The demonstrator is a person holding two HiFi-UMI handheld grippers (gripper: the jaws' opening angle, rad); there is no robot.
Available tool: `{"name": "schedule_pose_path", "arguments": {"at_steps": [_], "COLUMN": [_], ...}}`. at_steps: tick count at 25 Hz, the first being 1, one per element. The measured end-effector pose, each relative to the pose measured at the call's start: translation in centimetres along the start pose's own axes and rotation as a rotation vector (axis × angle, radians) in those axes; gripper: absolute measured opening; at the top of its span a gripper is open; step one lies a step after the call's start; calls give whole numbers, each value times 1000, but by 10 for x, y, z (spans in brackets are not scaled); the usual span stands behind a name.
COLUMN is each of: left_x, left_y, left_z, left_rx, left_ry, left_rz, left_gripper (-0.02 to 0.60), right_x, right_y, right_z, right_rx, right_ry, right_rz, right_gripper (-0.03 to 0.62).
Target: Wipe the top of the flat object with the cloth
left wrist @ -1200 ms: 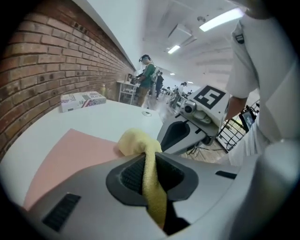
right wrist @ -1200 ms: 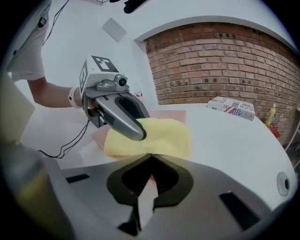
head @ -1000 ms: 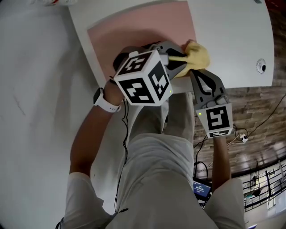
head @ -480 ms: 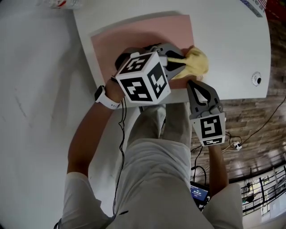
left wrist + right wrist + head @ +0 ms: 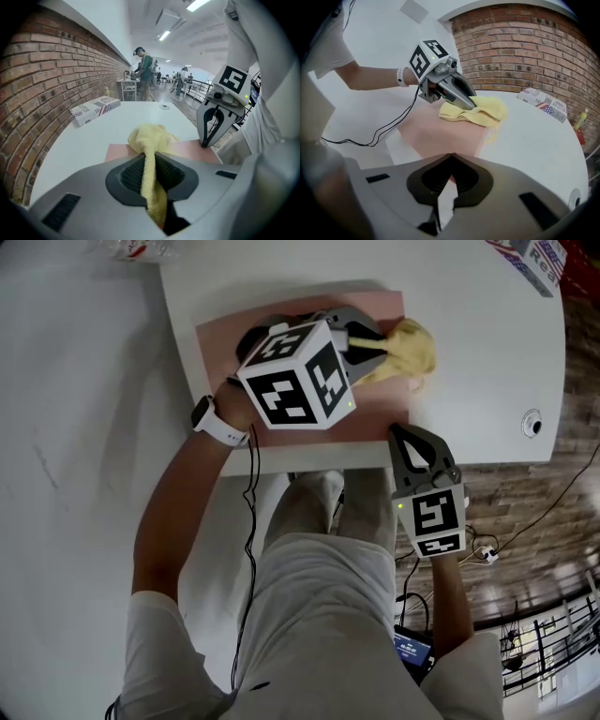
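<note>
While left gripper (image 5: 378, 348) clamps one cloth (image 5: 413, 345) | one mat (image 5: 221, 351) | right gripper (image 5: 403, 432) closed

The left gripper (image 5: 378, 345) has dragged the cloth (image 5: 412, 346) toward 12 o'clock along the right edge of the pink board (image 5: 220, 343), nearer its far corner. The right gripper (image 5: 397, 430) has drawn back toward 6 o'clock and now sits apart from the cloth.
</note>
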State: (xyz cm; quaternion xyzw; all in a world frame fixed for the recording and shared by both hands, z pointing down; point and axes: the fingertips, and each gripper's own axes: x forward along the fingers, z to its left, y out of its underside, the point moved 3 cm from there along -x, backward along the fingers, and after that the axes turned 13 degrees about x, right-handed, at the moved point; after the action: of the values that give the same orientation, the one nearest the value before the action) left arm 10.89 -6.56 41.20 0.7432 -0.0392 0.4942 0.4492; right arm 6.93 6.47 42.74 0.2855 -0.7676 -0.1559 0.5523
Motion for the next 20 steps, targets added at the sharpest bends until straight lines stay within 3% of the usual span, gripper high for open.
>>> {"name": "schedule_pose_path", "arguments": {"at_steps": [11, 20], "left_x": [-31, -52], "left_y": [38, 63], "left_z": [48, 55], "left_rx": [63, 92], "left_ry": [-82, -127], "left_rz": [62, 66], "left_gripper": [63, 63], "right_x": [1, 4], "right_y": [-4, -5], "right_z": [-1, -2], "right_rx": [82, 20], "right_ry": [3, 65], "right_rz": [14, 60], "right_gripper": [6, 6]}}
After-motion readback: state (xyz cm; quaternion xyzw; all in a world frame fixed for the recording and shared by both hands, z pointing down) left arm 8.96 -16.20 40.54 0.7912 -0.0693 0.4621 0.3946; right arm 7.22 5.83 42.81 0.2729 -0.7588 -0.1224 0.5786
